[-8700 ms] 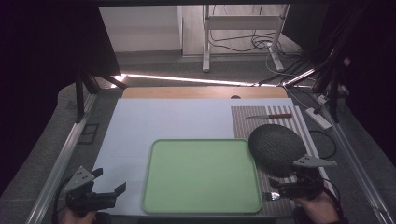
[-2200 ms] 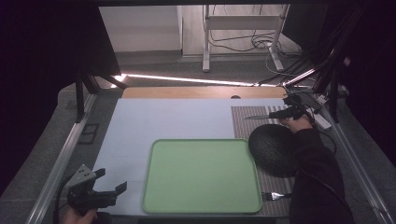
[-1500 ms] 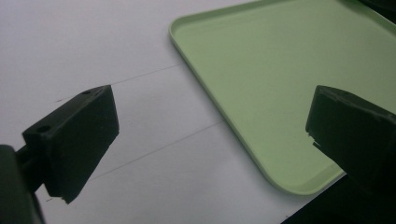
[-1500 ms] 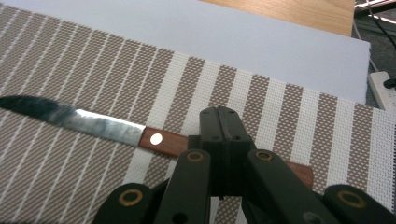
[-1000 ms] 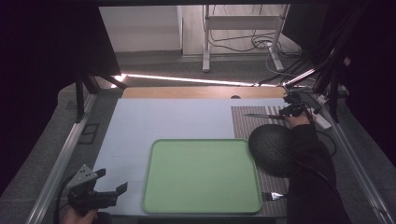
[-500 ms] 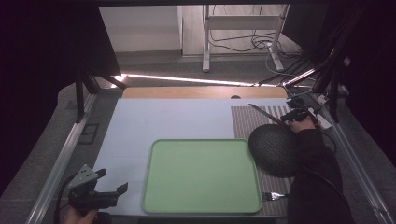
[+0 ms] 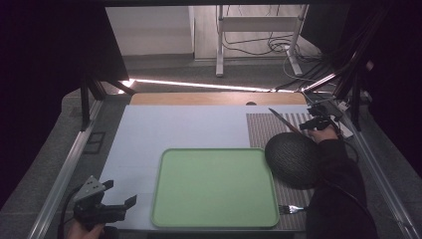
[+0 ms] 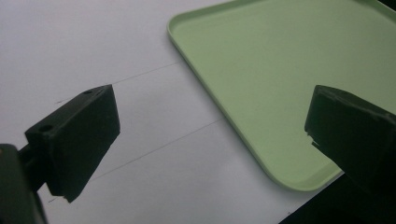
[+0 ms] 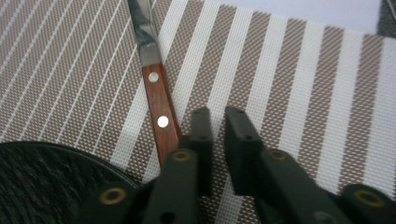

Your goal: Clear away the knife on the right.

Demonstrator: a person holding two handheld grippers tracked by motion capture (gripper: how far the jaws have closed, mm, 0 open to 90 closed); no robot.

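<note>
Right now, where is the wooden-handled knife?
The wooden-handled knife lies on the brown striped placemat at the table's far right, just beyond the round black woven mat, beside the right gripper.

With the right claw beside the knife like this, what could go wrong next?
The right claw has just been opening with nothing between its jaws; the knife lies beside the left one, so closing here would likely miss. The handle's near end passes under the claw by the dark mat, leaving little room.

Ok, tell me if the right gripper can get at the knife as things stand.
Probably yes. The right gripper sits beside the knife on the striped mat; its jaws have just been opening, nothing between them. The wooden handle lies uncovered alongside one jaw, so a slight sideways shift should do.
</note>
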